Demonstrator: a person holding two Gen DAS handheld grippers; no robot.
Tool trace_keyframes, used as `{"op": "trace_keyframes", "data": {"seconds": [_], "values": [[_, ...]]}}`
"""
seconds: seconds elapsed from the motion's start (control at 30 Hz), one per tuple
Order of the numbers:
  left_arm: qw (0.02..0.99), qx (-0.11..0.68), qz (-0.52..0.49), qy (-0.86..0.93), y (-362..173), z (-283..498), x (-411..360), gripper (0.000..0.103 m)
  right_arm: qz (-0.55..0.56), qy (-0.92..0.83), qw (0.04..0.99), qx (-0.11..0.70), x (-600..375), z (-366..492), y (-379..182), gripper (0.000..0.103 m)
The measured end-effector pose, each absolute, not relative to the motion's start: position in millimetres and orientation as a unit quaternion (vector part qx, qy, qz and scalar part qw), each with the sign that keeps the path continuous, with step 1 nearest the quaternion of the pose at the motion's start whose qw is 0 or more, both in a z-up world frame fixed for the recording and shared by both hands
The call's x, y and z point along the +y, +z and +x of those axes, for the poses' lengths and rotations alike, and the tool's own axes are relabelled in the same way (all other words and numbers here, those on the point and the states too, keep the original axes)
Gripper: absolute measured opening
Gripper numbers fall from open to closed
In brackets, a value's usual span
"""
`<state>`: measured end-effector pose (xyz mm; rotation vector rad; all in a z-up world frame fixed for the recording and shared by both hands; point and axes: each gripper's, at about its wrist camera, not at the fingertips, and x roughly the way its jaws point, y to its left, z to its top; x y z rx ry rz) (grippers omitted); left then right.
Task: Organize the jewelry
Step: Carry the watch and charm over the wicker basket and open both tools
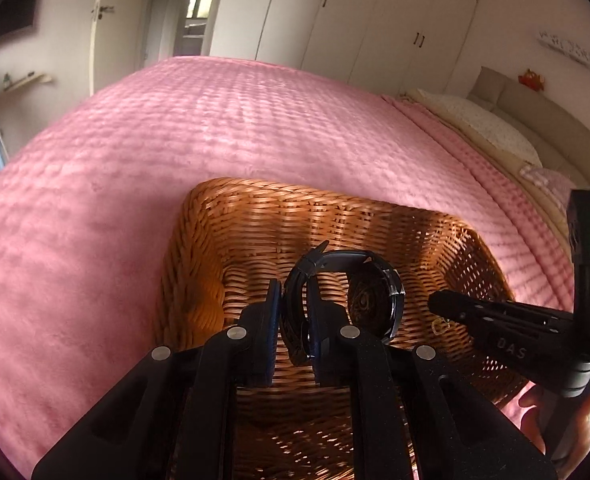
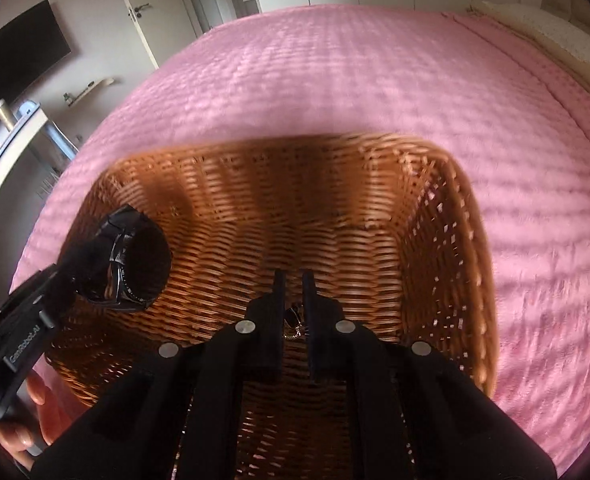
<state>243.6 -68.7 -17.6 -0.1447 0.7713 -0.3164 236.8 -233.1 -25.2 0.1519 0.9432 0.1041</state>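
A brown wicker basket sits on a pink bedspread. My left gripper is shut on the strap of a black wristwatch and holds it over the basket's inside; the watch also shows in the right wrist view. My right gripper is inside the basket, its jaws a narrow gap apart, with a small gold jewelry piece between them near the pad bases. In the left wrist view the right gripper comes in from the right, with a small gold item under its tip.
The pink bedspread surrounds the basket. Pillows lie at the right by the headboard. White wardrobes and a door stand beyond the bed. A desk stands at the left.
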Motion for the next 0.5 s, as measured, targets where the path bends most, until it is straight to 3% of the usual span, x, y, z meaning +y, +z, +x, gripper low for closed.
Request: {"op": "trace_keyframes", "data": {"seconds": [0.13,0.2,0.33,0.43,0.5], "values": [[0.909,0.376,-0.062,-0.166,-17.0,240.1,-73.4,0.017,0.087,0.055,0.885,0.454,-239.7,234.2,-28.8,0.008],[0.912,0.368,-0.06,-0.17,-10.8,233.6,-71.2,0.027,0.085,0.053,0.889,0.447,-241.9,226.4,-24.6,0.01],[0.917,0.343,-0.07,-0.191,9.0,206.9,-57.7,0.03,0.085,0.06,0.898,0.427,-239.5,200.7,-7.1,0.01],[0.921,0.326,-0.079,-0.199,22.2,179.5,-45.2,0.038,0.078,0.07,0.906,0.41,-233.8,170.8,6.7,0.014],[0.925,0.313,-0.082,-0.201,30.8,155.3,-32.8,0.039,0.076,0.084,0.911,0.396,-227.8,142.3,16.3,0.02]]}}
